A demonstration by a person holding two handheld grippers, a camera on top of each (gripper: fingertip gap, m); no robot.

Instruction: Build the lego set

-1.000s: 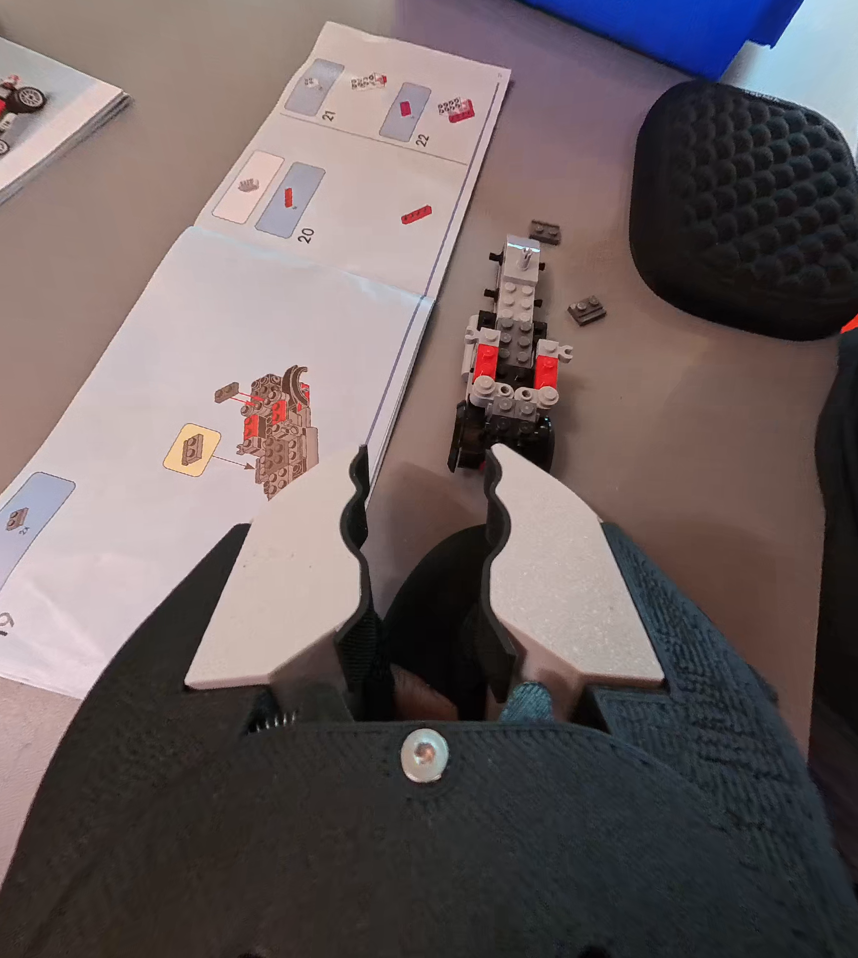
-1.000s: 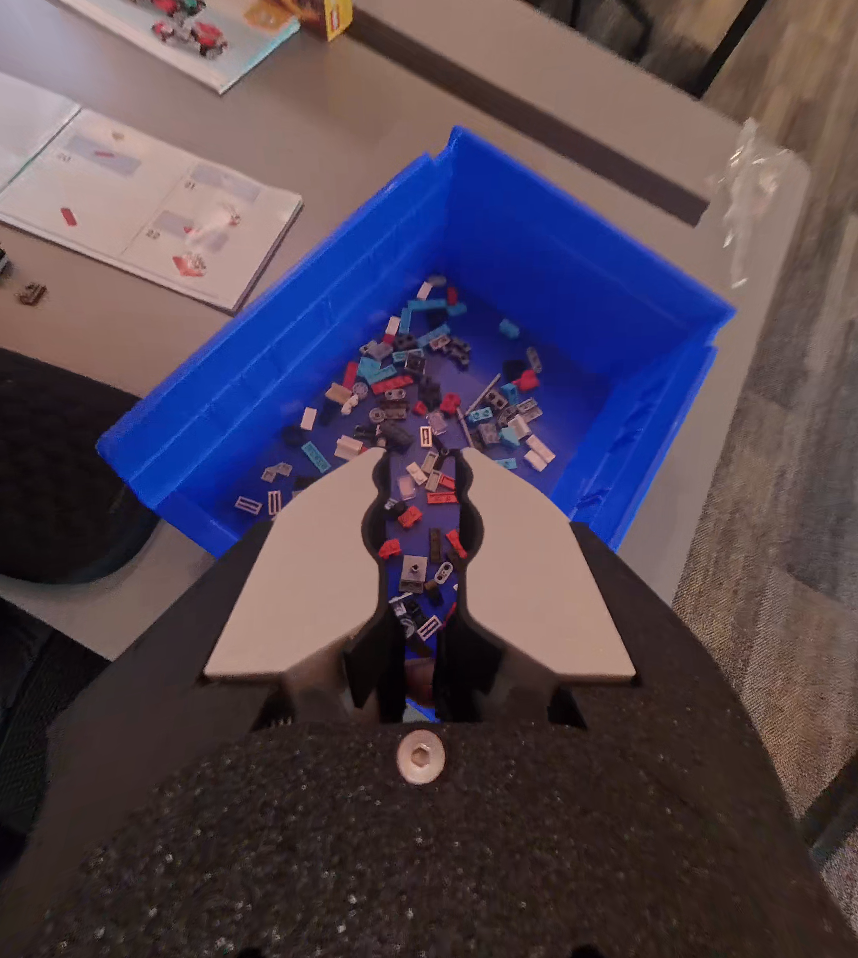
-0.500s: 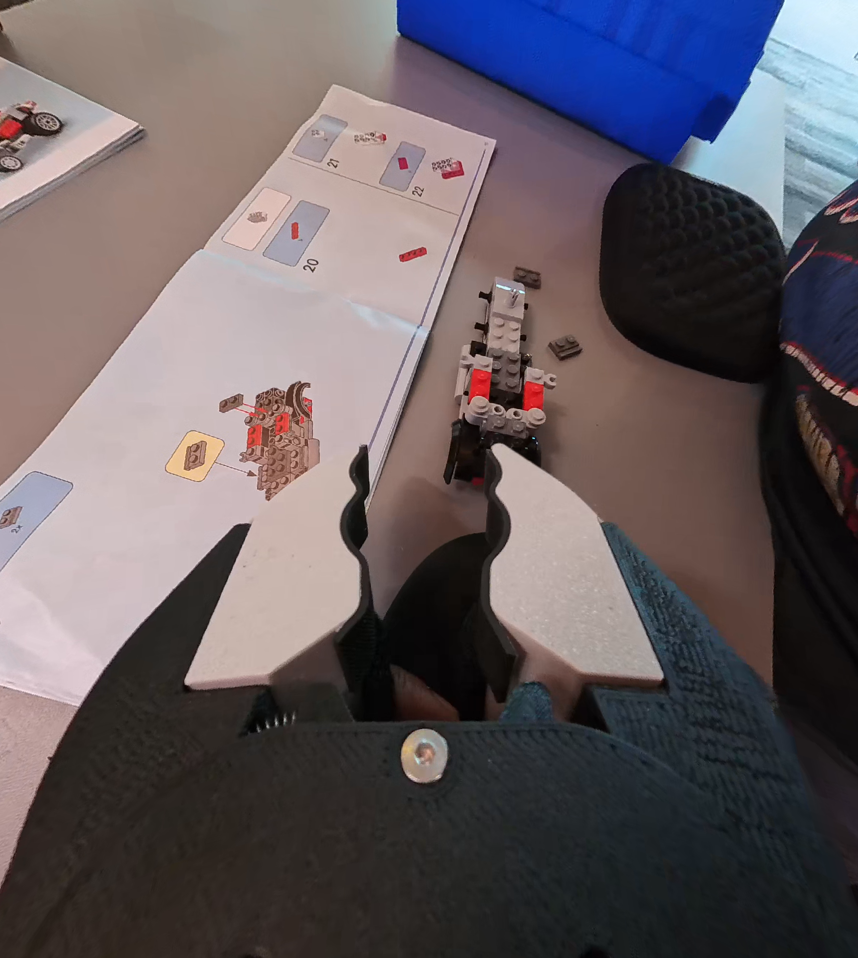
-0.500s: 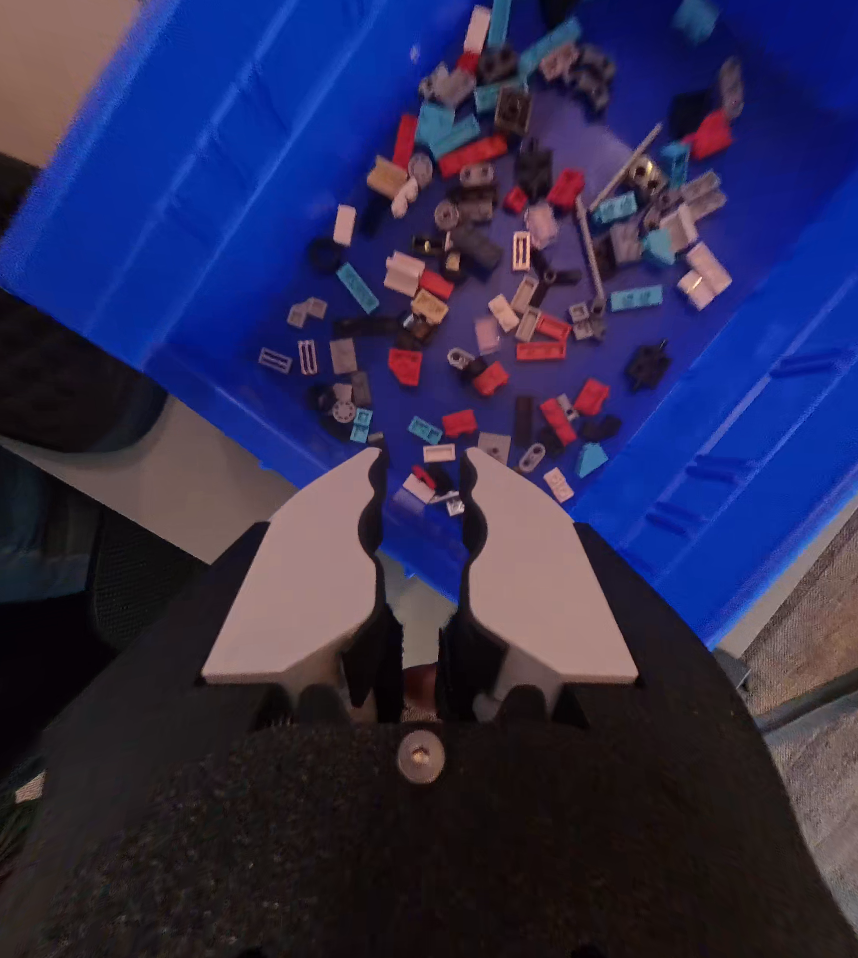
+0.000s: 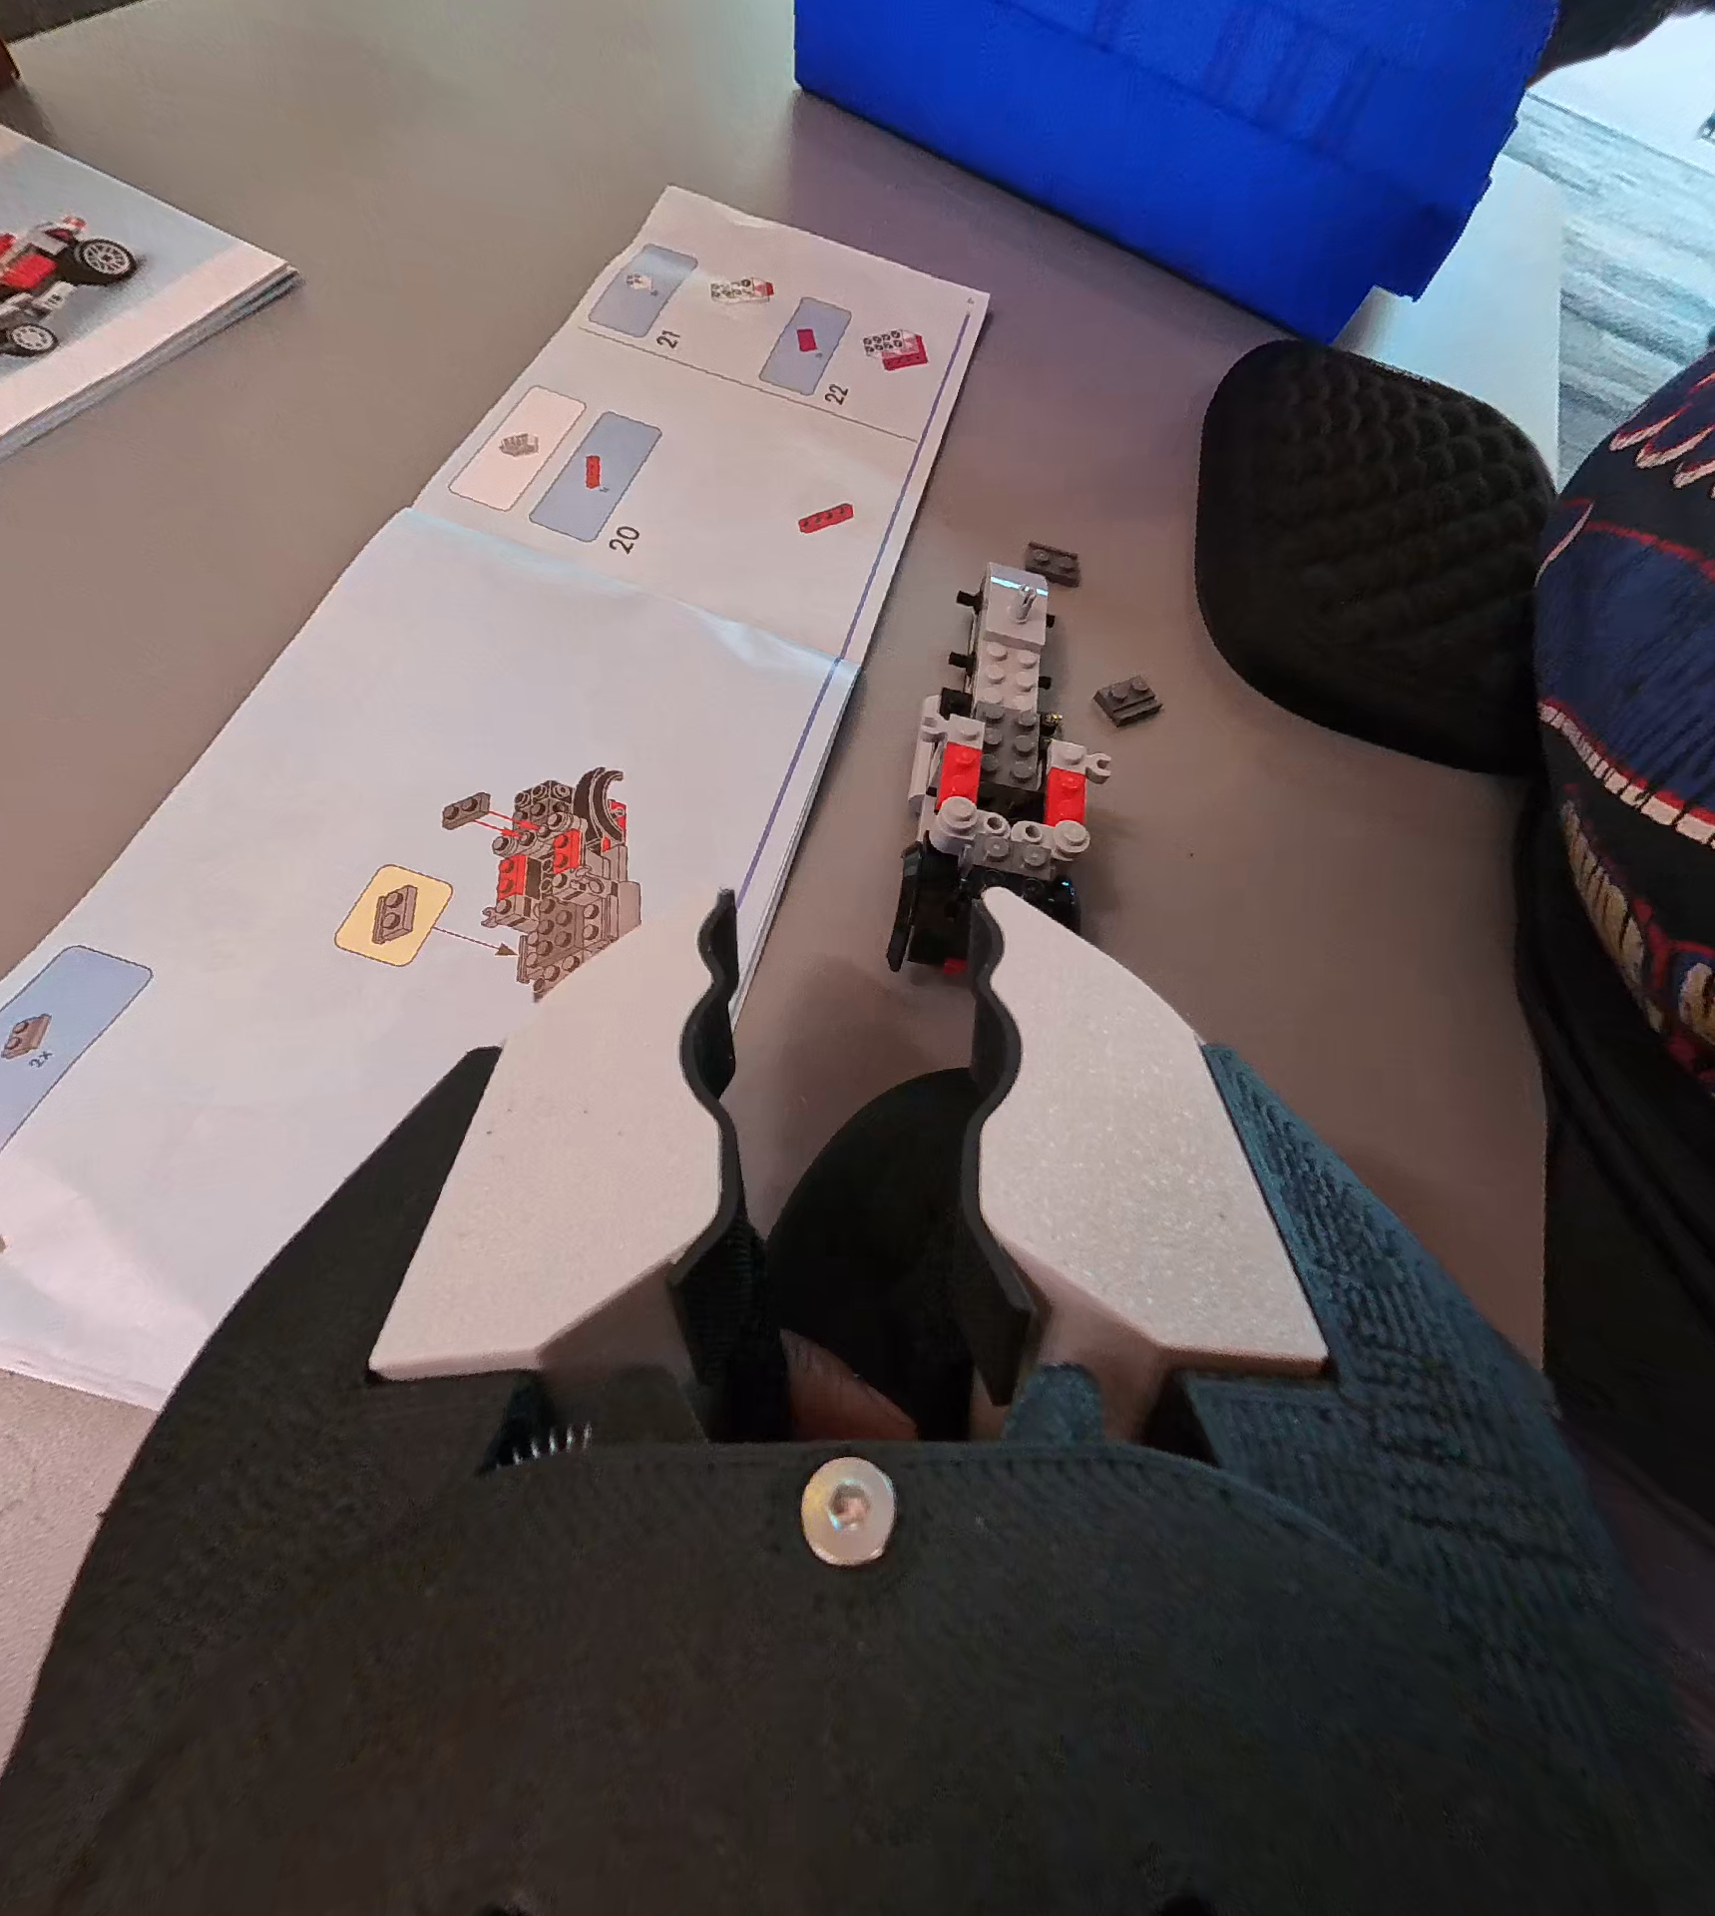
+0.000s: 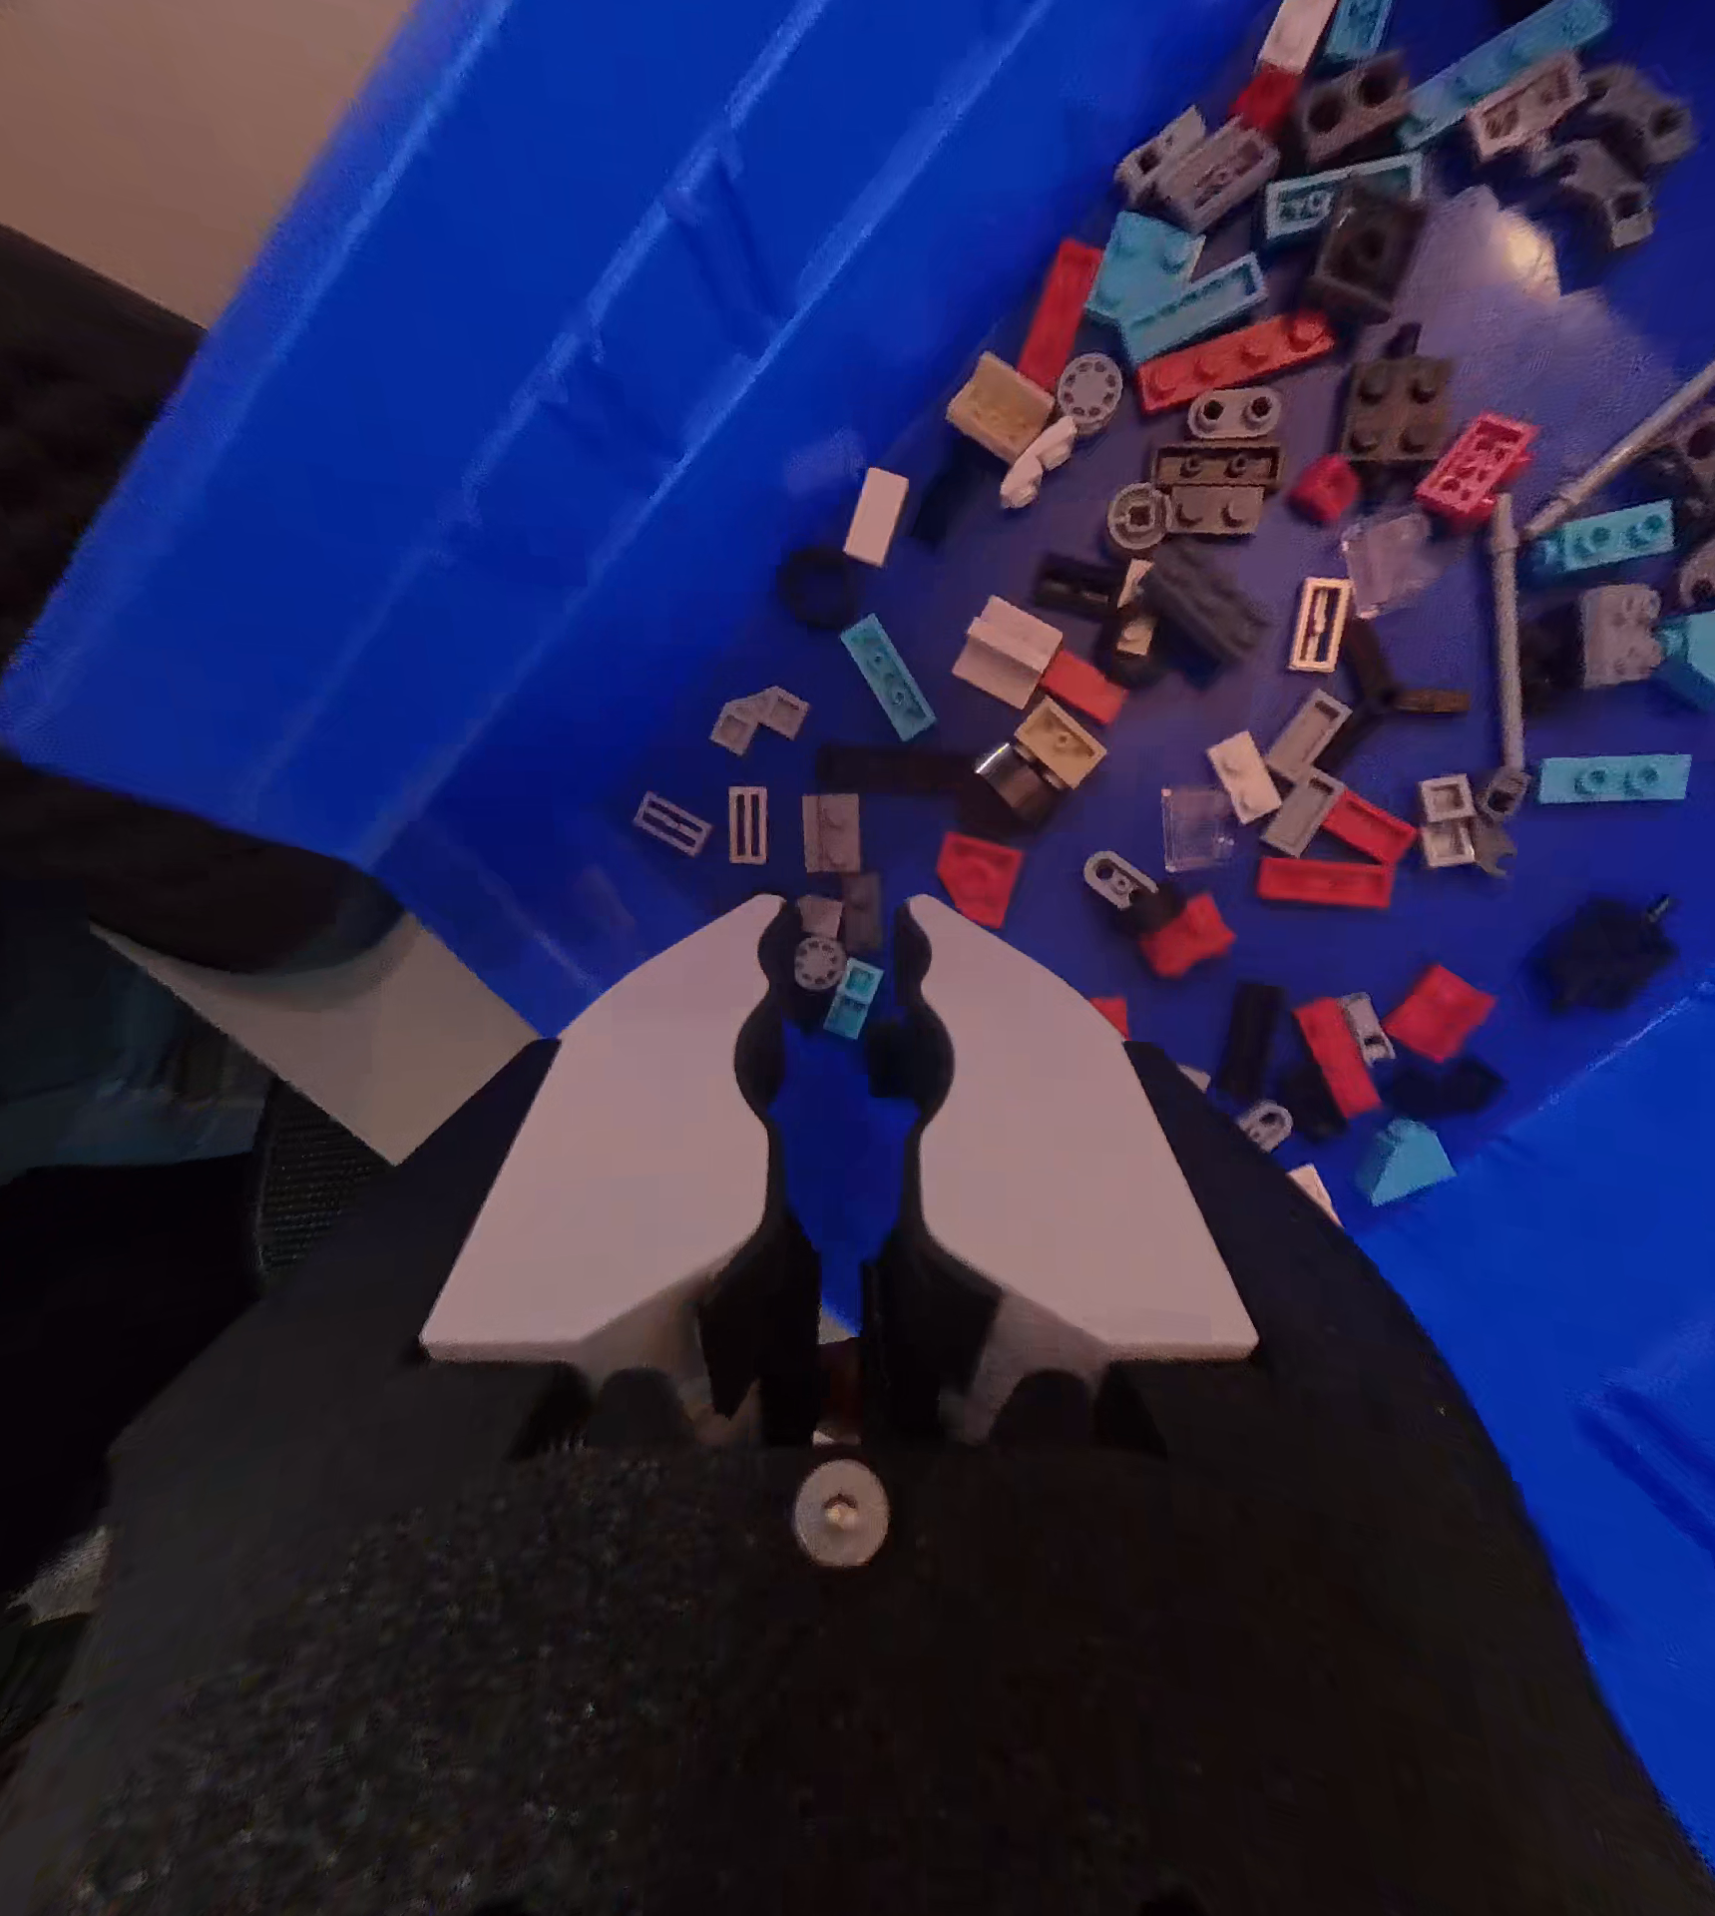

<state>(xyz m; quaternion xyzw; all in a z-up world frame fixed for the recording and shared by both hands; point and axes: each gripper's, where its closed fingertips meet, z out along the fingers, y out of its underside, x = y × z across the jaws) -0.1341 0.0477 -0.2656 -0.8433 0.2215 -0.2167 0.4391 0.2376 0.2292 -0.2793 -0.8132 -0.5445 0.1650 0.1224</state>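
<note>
A half-built grey, black and red lego car (image 5: 1003, 772) lies on the grey table beside the open instruction sheet (image 5: 480, 726). Two small dark grey plates (image 5: 1125, 701) (image 5: 1053, 563) lie next to it. My left gripper (image 5: 853, 912) is open and empty, its tips just short of the car's near end. My right gripper (image 6: 845, 912) is open and empty, low inside the blue bin (image 6: 480, 435), tips over small grey plates (image 6: 832, 835) and a grey round piece (image 6: 817, 959). Many loose pieces (image 6: 1247, 581) cover the bin floor.
A black textured case (image 5: 1371, 539) lies right of the car. The blue bin (image 5: 1143, 135) stands at the table's far side. A closed booklet (image 5: 34, 301) lies at the far left. A person's dark patterned shirt (image 5: 1682, 726) fills the right edge. Left tips to right tips: about 40 cm.
My right gripper has dropped deep into the bin toward its near left corner. My left gripper has backed off and risen slightly, so the car looks smaller.
</note>
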